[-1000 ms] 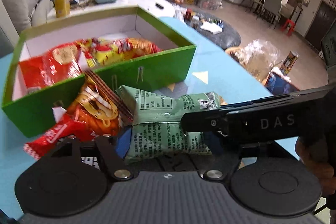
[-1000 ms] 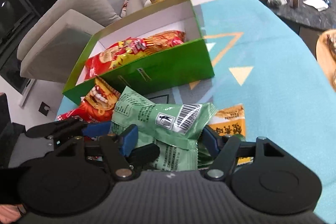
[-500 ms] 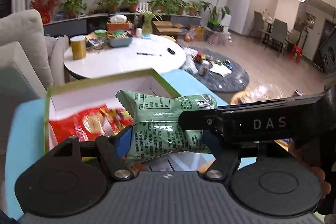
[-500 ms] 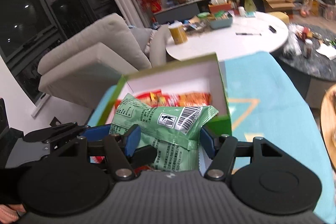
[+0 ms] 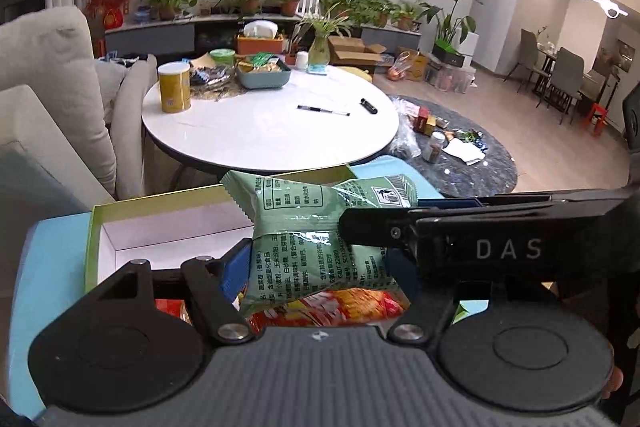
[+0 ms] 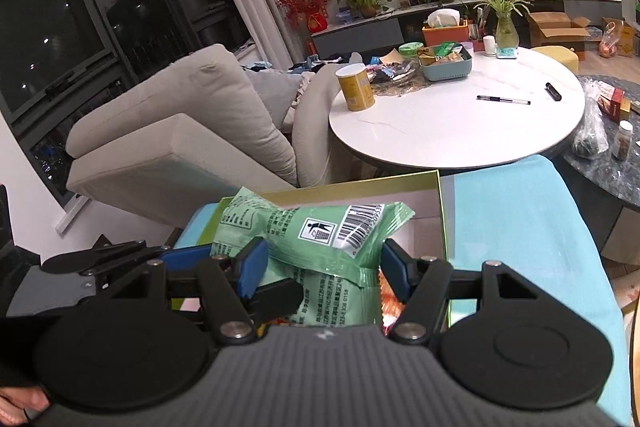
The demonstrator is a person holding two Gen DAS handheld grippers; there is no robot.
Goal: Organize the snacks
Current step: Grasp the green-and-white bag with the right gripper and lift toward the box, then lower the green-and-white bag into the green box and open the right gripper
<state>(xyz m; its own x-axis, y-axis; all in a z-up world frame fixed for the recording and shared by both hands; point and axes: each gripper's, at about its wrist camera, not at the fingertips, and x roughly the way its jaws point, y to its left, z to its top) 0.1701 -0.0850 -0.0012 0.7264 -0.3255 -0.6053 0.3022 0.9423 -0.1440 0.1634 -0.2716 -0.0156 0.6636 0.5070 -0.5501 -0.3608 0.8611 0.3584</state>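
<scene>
A green snack bag (image 5: 320, 227) hangs in the air over the open green box (image 5: 93, 239). My left gripper (image 5: 316, 263) is shut on it, blue pads pressing both sides. In the right wrist view the same green bag (image 6: 320, 231) sits between the pads of my right gripper (image 6: 322, 267), which is also shut on it. The right gripper's black finger (image 5: 440, 227) crosses in from the right, and the left gripper's fingers (image 6: 120, 259) show at the left. Red and orange snack packs (image 5: 332, 307) lie in the box below the bag. The box's white back half (image 5: 168, 231) shows bare.
The box (image 6: 442, 219) stands on a turquoise tabletop (image 6: 520, 227). Beyond it are a white round table (image 5: 272, 123) with a yellow can, a pen and a tray, a beige sofa (image 6: 180, 131) at the left, and a dark round table (image 5: 480, 155) at the right.
Both grippers have lifted the green bag off the pile in front of the box and carried it up and forward over the box. Their grip has not changed.
</scene>
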